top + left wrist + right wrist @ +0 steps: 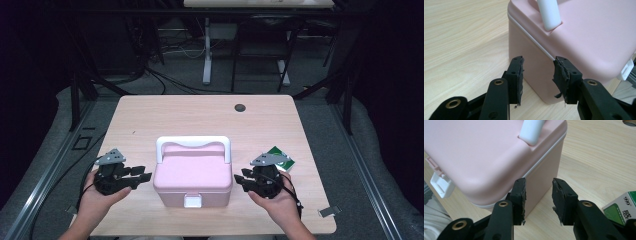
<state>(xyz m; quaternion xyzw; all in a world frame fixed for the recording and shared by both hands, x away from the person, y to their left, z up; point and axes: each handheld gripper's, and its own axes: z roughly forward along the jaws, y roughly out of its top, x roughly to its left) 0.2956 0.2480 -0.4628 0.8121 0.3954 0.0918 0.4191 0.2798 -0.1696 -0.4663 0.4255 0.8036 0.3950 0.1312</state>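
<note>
Left claw [143, 173] parted beside pink box [192, 172], clasp [627, 69] cut off

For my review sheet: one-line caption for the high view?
Left gripper and right gripper, both open, flank a closed pink box on a wooden table.

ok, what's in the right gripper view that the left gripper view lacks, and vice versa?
Right gripper view alone: a green-and-white carton at the lower right, on the table past the box's corner, and the right hand-held gripper, jaws open with nothing between them. Left gripper view alone: the left hand-held gripper, also open and empty, facing the box's opposite side. Both: the pink box with its lid down, one end of its white handle, its white latch, and the wooden table.
</note>
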